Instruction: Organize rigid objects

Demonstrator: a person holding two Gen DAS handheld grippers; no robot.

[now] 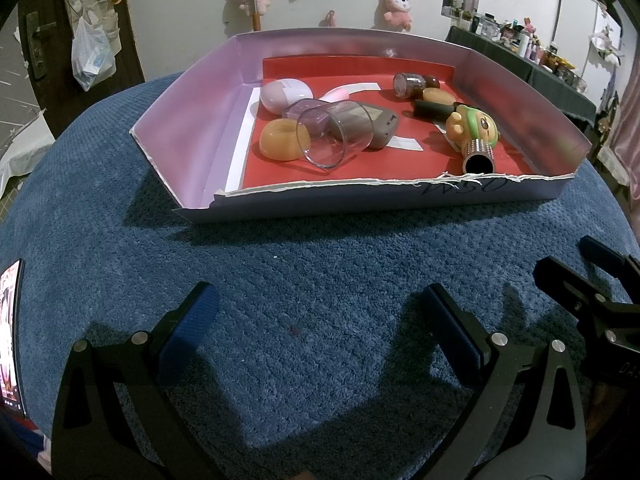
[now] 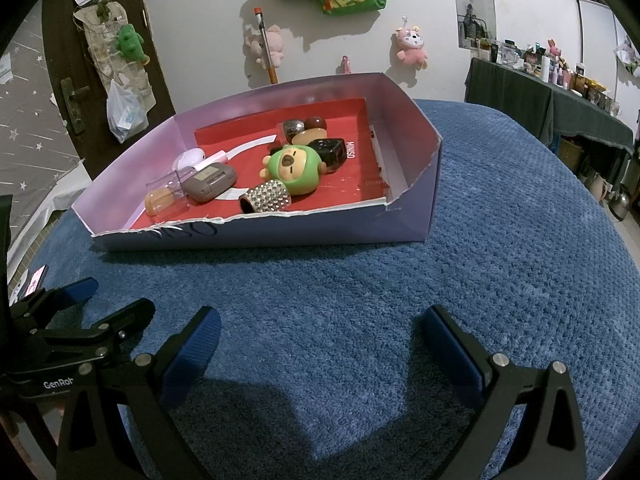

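A lilac cardboard box [image 1: 192, 92] [image 2: 424, 184] with a red floor stands on the blue towel. Inside lie a clear plastic cup [image 1: 332, 136] [image 2: 168, 196] on its side, an orange ring [image 1: 280, 138], a grey case [image 1: 376, 122] [image 2: 210, 182], a pale oval case [image 1: 284, 94], a green-hooded figure [image 1: 474, 124] [image 2: 296, 170], a rhinestone tube [image 1: 478, 156] [image 2: 266, 198], a black block [image 2: 330, 152] and a small jar [image 1: 408, 84]. My left gripper [image 1: 322, 322] is open, in front of the box, holding nothing. My right gripper [image 2: 320, 338] is open too, over bare towel.
The blue towel [image 1: 320, 272] [image 2: 520, 240] covers a round surface. A phone [image 1: 10, 340] lies at its left edge. The right gripper's fingers [image 1: 600, 280] show at the left view's right side. Plush toys hang on the wall behind; a cluttered shelf stands far right.
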